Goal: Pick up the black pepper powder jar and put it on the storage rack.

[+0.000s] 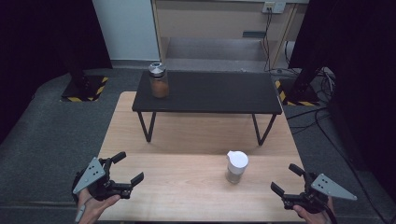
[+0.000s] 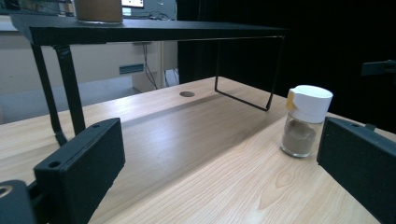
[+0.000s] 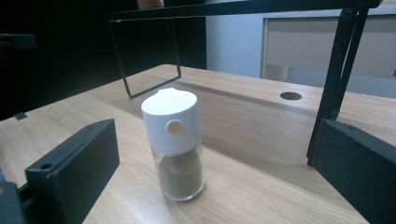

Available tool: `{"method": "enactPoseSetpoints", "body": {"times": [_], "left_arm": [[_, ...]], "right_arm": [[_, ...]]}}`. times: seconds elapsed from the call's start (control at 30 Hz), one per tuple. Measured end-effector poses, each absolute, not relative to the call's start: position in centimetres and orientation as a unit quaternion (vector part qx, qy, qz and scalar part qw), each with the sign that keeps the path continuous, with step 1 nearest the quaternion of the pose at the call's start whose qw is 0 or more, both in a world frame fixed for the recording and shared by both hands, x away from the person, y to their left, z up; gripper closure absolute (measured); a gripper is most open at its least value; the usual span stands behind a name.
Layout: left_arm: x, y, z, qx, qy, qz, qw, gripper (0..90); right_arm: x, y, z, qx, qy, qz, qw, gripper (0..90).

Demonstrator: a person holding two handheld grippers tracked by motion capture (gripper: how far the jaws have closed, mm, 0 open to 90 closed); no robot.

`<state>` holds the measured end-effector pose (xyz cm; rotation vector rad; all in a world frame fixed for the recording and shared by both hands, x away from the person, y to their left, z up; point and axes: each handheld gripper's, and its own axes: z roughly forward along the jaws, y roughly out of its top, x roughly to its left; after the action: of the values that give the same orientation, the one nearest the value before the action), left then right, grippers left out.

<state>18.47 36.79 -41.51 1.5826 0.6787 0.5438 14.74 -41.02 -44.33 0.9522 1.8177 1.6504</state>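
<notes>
My right gripper [image 1: 286, 179] and left gripper [image 1: 126, 168] both gape, nothing held; small white-capped glass spice jar [image 1: 236, 166] upright on light wooden table [image 1: 187, 196] between them, nearer right.

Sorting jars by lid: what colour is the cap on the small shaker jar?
White; the shaker jar's cap shows best in the right gripper view.

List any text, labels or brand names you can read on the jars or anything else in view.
None can be read.
White-capped spice jar: no print; a plain round sticker on the cap, a yellowish tab on its side.
Metal-lidded jar on the black shelf: no label visible.
</notes>
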Motion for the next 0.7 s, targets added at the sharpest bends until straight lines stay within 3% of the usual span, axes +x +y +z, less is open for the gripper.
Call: {"method": "enactPoseSetpoints", "body": {"times": [0.23,0.7], "left_arm": [[18.6,36.9,-41.5,0.692,0.289,0.232,0.620,0.0],[18.7,36.8,-41.4,0.697,0.289,0.234,0.613,0.0]], "right_arm": [[14.9,-41.9,-43.0,0.348,0.677,0.602,0.241,0.8],[16.0,-44.9,-36.7,0.313,0.718,0.581,0.221,0.8]]}}
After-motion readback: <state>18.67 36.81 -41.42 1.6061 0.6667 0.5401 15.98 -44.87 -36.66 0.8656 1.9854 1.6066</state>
